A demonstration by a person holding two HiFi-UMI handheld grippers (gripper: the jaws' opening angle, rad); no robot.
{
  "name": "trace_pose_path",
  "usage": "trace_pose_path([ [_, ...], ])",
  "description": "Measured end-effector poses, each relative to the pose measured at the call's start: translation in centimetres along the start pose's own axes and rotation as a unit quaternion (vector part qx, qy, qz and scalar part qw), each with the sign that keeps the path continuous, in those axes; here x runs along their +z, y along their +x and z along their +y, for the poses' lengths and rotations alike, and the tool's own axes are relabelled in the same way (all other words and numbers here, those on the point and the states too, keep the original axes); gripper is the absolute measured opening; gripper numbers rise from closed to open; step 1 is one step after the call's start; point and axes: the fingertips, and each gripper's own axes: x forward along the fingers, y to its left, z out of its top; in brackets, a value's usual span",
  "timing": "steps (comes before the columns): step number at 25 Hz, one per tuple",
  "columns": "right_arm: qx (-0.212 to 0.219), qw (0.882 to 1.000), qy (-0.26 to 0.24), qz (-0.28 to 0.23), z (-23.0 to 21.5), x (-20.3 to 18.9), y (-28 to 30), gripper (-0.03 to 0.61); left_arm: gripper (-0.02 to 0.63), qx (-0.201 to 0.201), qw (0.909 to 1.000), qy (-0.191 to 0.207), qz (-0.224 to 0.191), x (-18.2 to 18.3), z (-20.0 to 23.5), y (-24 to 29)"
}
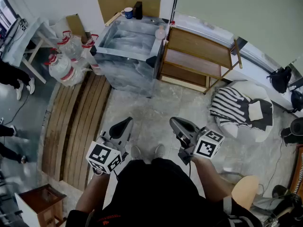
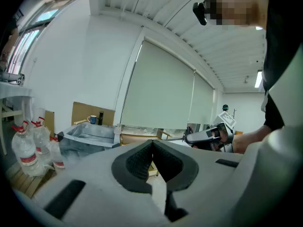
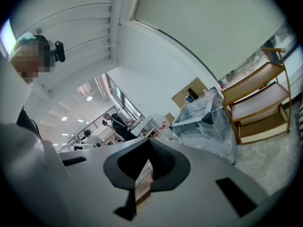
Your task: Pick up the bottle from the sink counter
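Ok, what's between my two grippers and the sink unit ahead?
Only bare mottled floor, as the head view shows, from the left gripper and right gripper up to the sink unit. The wooden slats lie off left, the wooden shelf off right.

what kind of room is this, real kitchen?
Probably a lab or workshop mock-up, not a real kitchen: a plastic-wrapped sink unit stands on the floor, with a wooden shelf and large water jugs beside it.
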Motion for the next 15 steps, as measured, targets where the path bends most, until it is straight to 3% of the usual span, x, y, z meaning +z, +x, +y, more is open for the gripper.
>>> trace_pose_path([
  [7, -0.005, 1.000, -0.007, -0.002, 0.0, 0.0, 0.0, 0.003, 0.018, 0.003, 1.0000, 0.001, 0.005, -0.3, 0.3, -0.5],
  [15, -0.031, 0.998, -0.059, -0.017, -0.1, 1.8, -1.0, 0.003, 0.018, 0.008, 0.9999, 0.006, 0.007, 0.0, 0.0, -0.3],
])
